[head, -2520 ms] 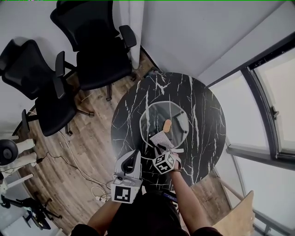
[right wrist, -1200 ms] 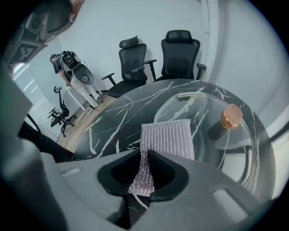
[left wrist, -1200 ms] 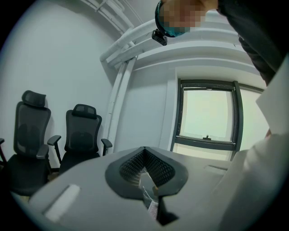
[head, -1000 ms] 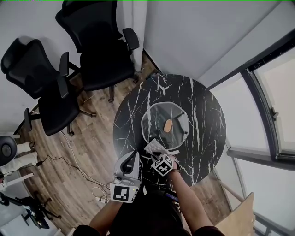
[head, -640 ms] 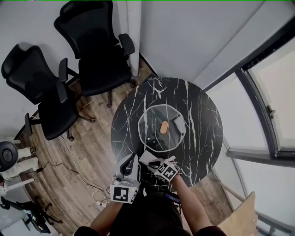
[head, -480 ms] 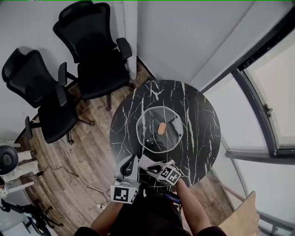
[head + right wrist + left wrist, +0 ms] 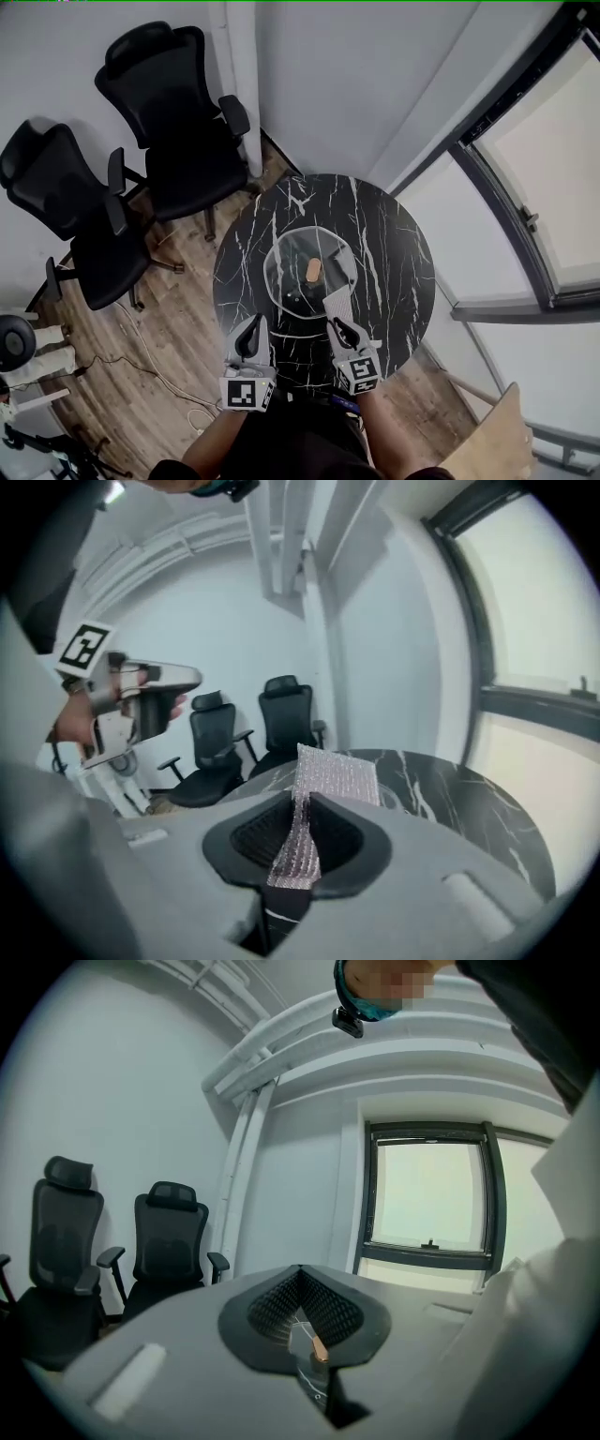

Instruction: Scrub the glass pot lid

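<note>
- Your right gripper [image 7: 339,326] is clamped on a silvery mesh scrub cloth [image 7: 333,772]. Seen from the head view, the cloth's free end reaches over the near rim of the glass pot lid [image 7: 289,261].
- Your left gripper [image 7: 250,325] hangs over the table's near edge, jaws drawn together on nothing, clear of the lid.
- The lid lies flat, wooden knob [image 7: 313,270] up, at the middle of a round black marble table [image 7: 398,253].
- Two black office chairs [image 7: 178,122] stand on the wood floor [image 7: 178,309] beside the table, and a window [image 7: 548,178] runs along the right.
</note>
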